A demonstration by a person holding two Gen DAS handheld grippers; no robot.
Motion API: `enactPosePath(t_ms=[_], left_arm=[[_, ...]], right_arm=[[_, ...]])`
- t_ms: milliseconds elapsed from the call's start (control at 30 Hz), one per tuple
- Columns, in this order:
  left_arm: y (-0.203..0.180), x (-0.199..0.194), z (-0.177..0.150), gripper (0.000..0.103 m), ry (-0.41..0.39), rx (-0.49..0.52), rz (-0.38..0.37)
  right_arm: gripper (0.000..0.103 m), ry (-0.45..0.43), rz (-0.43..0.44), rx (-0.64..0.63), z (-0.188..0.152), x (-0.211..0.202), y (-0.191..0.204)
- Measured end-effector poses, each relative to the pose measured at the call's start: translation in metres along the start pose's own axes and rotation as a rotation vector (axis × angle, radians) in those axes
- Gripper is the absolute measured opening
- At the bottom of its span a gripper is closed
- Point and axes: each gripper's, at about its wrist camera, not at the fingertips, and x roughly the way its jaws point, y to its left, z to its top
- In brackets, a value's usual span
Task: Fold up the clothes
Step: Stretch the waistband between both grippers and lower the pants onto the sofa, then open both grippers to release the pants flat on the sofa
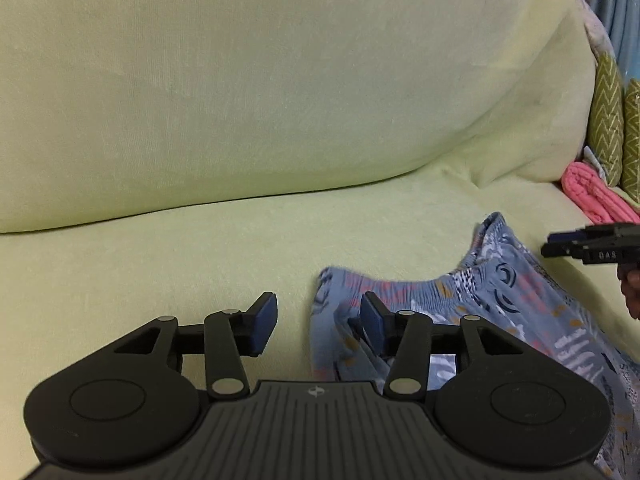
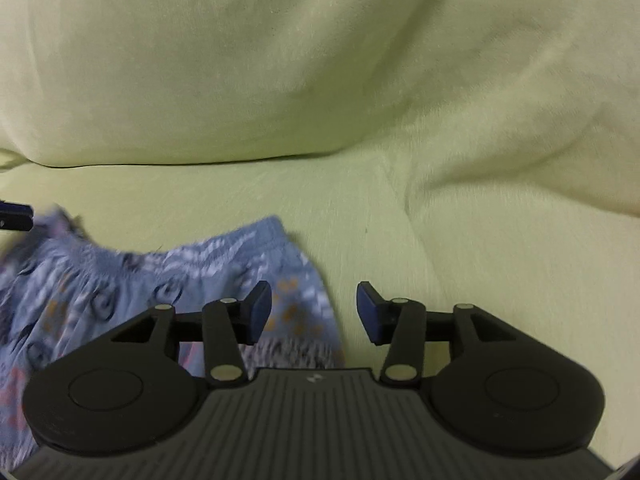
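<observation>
Blue patterned shorts [image 1: 520, 292] with an elastic waistband lie crumpled on the seat of a yellow-green sofa [image 1: 240, 240]. My left gripper [image 1: 318, 318] is open at the waistband's left corner; the cloth's edge lies between the fingers, loose, beside the right pad [image 1: 372, 316]. In the right wrist view the shorts [image 2: 100, 280] fill the lower left. My right gripper [image 2: 314, 312] is open over their right corner, and no pad presses the cloth. Each gripper shows in the other's view: the right one [image 1: 560, 246] at the right edge, the left one [image 2: 16, 216] at the left edge.
The sofa's backrest [image 1: 280, 80] rises just behind the shorts. A folded pink cloth [image 1: 592, 192] and green chevron cushions [image 1: 608, 128] sit at the far right end. A person's hand [image 1: 630, 292] holds the right gripper. Bare seat [image 2: 460, 240] spreads right of the shorts.
</observation>
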Motion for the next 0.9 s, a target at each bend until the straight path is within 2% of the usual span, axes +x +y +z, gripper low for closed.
enactPosePath(t_ms=[167,300,333,367,467,533,600,633,667,700,767,833,900], left_arm=[[-0.008,0.027,-0.002,0.049,0.044,-0.004,-0.019],[-0.009,0.047,0.008,0.048,0.019,0.004,-0.017],[-0.01,0.052,0.011,0.034,0.022,0.022,-0.008],[-0.012,0.059,0.013,0.008,0.029,0.044,0.006],[-0.015,0.069,0.015,0.011,0.027,0.085,0.023],[-0.012,0.07,0.016,0.013,0.018,0.083,0.022],[-0.007,0.069,0.016,0.019,0.012,0.054,0.023],[-0.005,0.068,0.016,0.029,0.012,0.032,0.03],[-0.002,0.067,0.016,0.039,0.011,0.009,0.036],[0.0,0.062,0.015,0.04,0.009,-0.01,0.045],[0.004,0.045,0.012,0.038,0.0,-0.024,0.058],[0.01,0.019,0.006,0.038,-0.002,-0.025,0.057],[0.013,-0.011,-0.005,0.039,0.016,-0.017,0.026]], right_arm=[[0.046,0.018,0.038,-0.02,-0.013,0.003,0.002],[0.058,-0.005,0.062,0.021,-0.003,0.021,-0.001],[0.058,-0.016,0.075,0.046,0.002,0.027,-0.004],[0.056,-0.018,0.084,0.058,0.006,0.034,-0.007],[0.002,-0.014,0.08,0.054,0.017,0.053,-0.008],[0.001,-0.013,0.058,0.034,0.022,0.063,-0.006],[0.001,-0.019,0.034,0.019,0.024,0.069,-0.004],[0.002,-0.021,0.027,0.025,0.025,0.071,-0.004],[0.007,-0.021,0.015,0.043,0.025,0.071,-0.005],[0.02,-0.02,0.0,0.063,0.025,0.069,-0.006],[0.031,-0.023,-0.046,0.087,0.021,0.055,-0.006],[0.031,-0.032,-0.066,0.085,0.016,0.03,0.0],[0.031,-0.05,-0.06,0.063,0.007,-0.001,0.012]])
